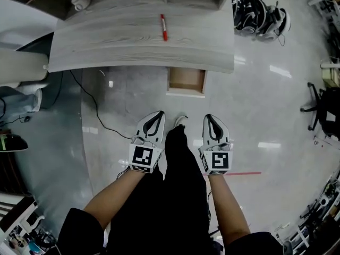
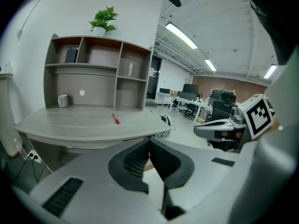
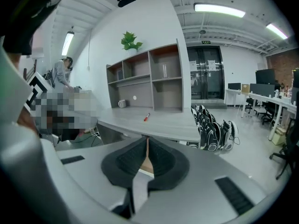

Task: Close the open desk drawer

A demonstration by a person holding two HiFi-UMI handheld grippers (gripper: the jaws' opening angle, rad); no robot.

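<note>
One drawer (image 1: 186, 82), one pen (image 1: 164, 27), two grippers (image 1: 158, 114) (image 1: 209, 117)

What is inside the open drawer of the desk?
The head view shows only the bare brown bottom of the drawer, and nothing lies on the part in sight. Its rear part is covered by the desk top and cannot be seen.

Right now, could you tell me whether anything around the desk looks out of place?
The drawer under the desk stands pulled out. A red pen lies loose on top. Nothing else stands out.
</note>
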